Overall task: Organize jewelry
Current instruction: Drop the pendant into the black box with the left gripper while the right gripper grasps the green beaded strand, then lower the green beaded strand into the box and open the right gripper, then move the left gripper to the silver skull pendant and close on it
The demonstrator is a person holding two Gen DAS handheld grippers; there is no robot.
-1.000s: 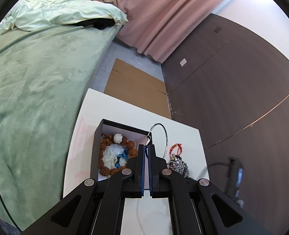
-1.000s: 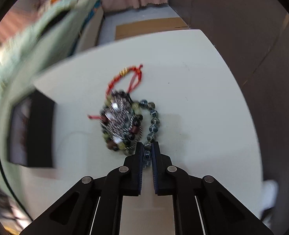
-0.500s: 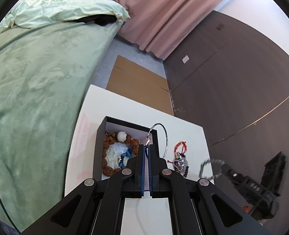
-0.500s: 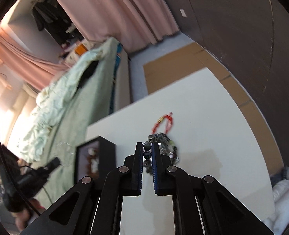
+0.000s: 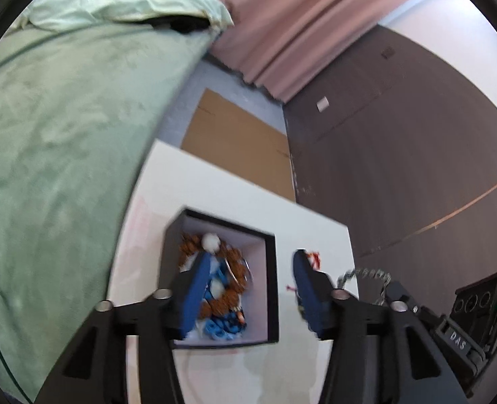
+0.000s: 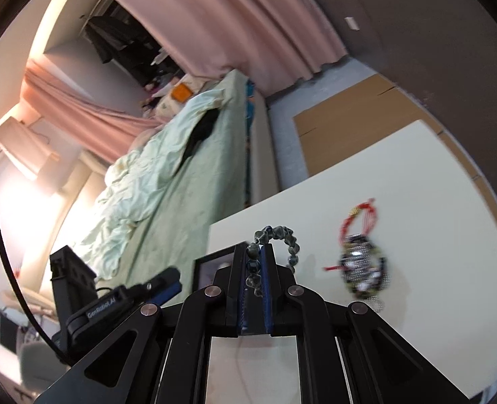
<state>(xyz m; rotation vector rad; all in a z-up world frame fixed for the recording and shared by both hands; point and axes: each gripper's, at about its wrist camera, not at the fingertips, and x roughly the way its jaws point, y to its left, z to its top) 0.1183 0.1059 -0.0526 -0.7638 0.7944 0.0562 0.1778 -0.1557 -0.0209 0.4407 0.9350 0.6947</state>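
Observation:
A black box [image 5: 272, 289] with a white lining stands on the white table [image 5: 235, 198]. It holds a brown bead bracelet [image 5: 230, 299], a white bead and blue pieces. A thin silver hoop [image 5: 240, 271] lies on them. Above the box, the jaws of my left gripper [image 5: 252, 257] are opening with nothing between them. My right gripper [image 6: 255, 250] is shut on a grey-green bead bracelet [image 6: 284, 234], lifted off the table, its loop arching over the fingertips. The same gripper and bracelet [image 5: 366, 273] show at the right in the left wrist view.
A heap of jewelry [image 6: 363, 269] and a red cord bracelet [image 6: 359, 215] lie on the table right of the box. A green bed [image 5: 56, 128] runs along the left side. Flat cardboard [image 5: 238, 138] lies on the floor beyond the table, beside a dark wall [image 5: 400, 155].
My left jaws have opened, and the silver hoop they pinched now lies in the box. My right gripper has risen from the heap with the grey-green bracelet and tilted up.

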